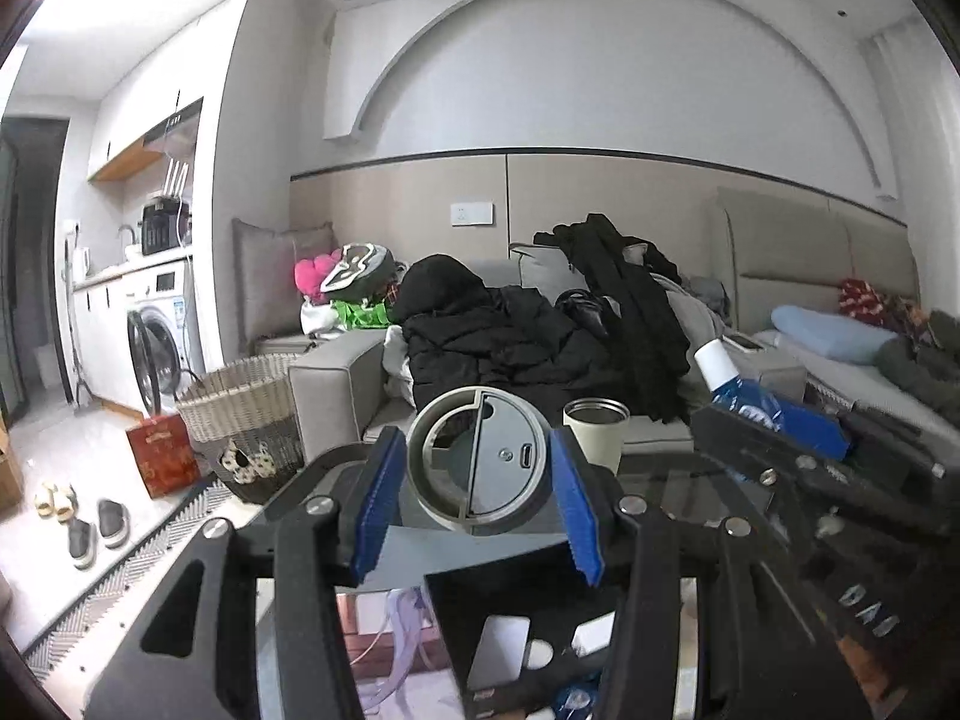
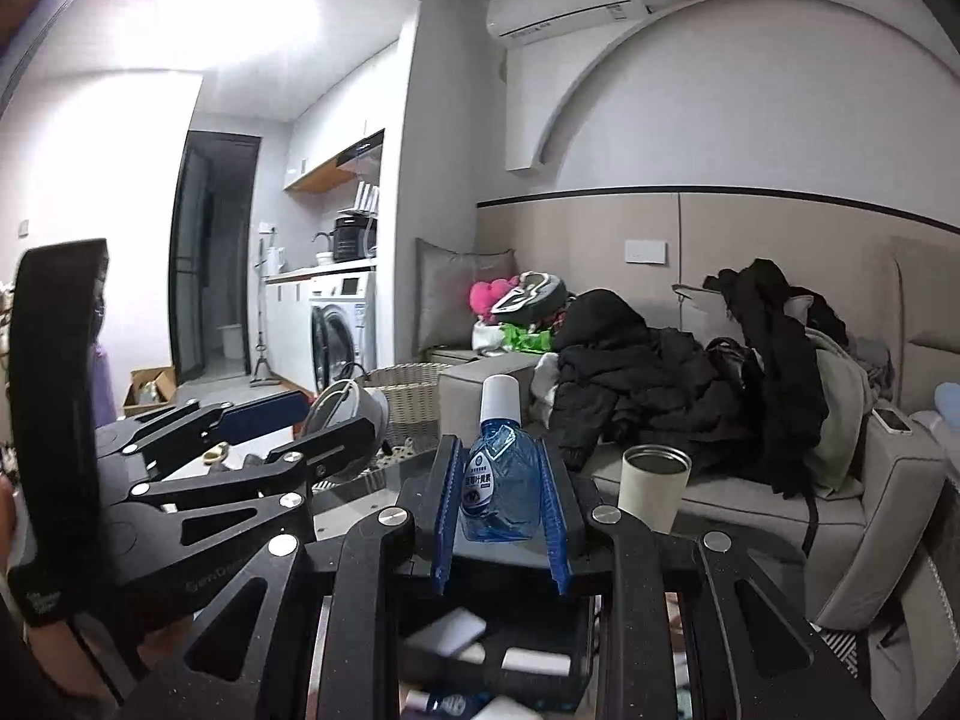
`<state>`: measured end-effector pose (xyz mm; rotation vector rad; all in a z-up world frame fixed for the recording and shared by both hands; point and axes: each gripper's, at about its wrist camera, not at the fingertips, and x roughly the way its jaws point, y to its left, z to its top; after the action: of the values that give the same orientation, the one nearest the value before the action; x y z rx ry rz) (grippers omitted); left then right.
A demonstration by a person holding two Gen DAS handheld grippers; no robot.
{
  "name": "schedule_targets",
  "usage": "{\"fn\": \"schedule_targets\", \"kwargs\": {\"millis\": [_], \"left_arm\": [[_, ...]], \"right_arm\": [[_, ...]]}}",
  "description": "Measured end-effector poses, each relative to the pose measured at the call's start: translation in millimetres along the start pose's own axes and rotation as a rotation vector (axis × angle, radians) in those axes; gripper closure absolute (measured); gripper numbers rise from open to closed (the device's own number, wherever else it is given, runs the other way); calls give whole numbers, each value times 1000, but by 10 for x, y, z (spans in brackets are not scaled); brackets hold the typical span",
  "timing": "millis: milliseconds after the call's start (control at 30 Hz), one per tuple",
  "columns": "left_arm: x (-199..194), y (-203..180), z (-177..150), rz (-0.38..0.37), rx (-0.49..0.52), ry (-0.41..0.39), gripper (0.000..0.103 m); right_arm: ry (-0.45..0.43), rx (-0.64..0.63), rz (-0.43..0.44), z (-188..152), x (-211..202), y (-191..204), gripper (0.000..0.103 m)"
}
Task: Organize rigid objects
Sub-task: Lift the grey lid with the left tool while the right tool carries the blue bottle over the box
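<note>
Both grippers carry loads above a black tray (image 1: 510,600) on the glass table (image 1: 690,480): the left gripper (image 1: 477,498) clamps a round grey plastic device (image 1: 477,459), the right gripper (image 2: 501,516) pinches a blue translucent bottle (image 2: 501,480) with a white cap. Lowering each upright into a free compartment, one at a time, looks wisest; the bottle's smooth, curved sides could slip.

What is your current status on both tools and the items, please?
Left tool shut on grey round lid. Right tool shut on blue mouthwash bottle. Both held above black organizer box. Cream tumbler stands open ahead, not blocking.
</note>
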<state>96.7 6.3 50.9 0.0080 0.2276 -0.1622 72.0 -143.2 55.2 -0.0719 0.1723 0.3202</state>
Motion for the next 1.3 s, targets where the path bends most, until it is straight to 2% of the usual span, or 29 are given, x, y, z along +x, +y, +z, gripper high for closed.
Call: {"fn": "schedule_targets", "kwargs": {"millis": [267, 367, 433, 600, 667, 767, 1133, 1300], "left_arm": [[236, 107, 36, 19, -55, 16, 55], [339, 81, -4, 24, -36, 66, 55], [504, 56, -75, 25, -23, 151, 55], [974, 32, -345, 13, -26, 414, 55], [1082, 5, -432, 15, -23, 476, 55], [1185, -26, -504, 1, -28, 537, 55], [1341, -112, -697, -55, -31, 681, 55], [1377, -113, -735, -55, -40, 716, 55]], "right_arm": [[26, 21, -52, 78, 463, -121, 79], [84, 16, -40, 27, 608, -148, 79], [162, 23, -20, -57, 740, -173, 79], [498, 109, -9, -414, 1300, -326, 79], [615, 154, 2, -606, 1490, -398, 79], [713, 163, 6, -794, 1643, -431, 79], [836, 146, 40, -1082, 1706, -348, 79], [855, 153, 40, -1126, 1713, -349, 79]]}}
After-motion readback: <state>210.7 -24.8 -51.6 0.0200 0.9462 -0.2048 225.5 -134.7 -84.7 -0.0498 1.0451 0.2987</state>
